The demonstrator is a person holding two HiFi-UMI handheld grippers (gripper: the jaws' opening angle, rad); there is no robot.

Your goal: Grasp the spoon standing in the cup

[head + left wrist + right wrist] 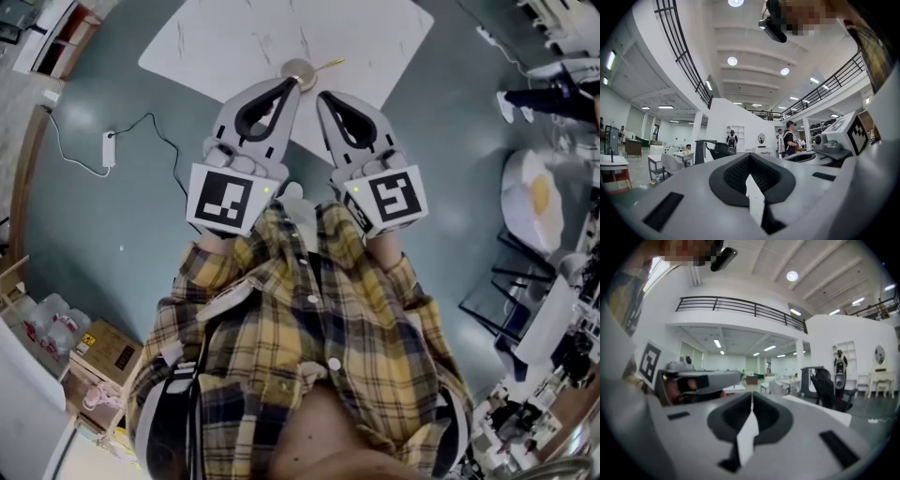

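In the head view a small round cup [298, 68] stands near the front edge of a white marble table [225, 47], and a gold spoon handle [329, 64] sticks out of it to the right. My left gripper [292, 85] is held just short of the cup, its jaws shut with nothing between them. My right gripper [323, 97] is beside it, a little nearer me, also shut and empty. Both gripper views look level across a large hall and show neither cup nor spoon. Their jaws [750, 155] [751, 393] meet at the tips.
A power strip [109, 148] with a black cable lies on the grey floor to the left. Boxes [101, 349] stand at lower left and cluttered equipment [539, 202] at the right. Far off are people [788, 140], desks and a black chair [826, 389].
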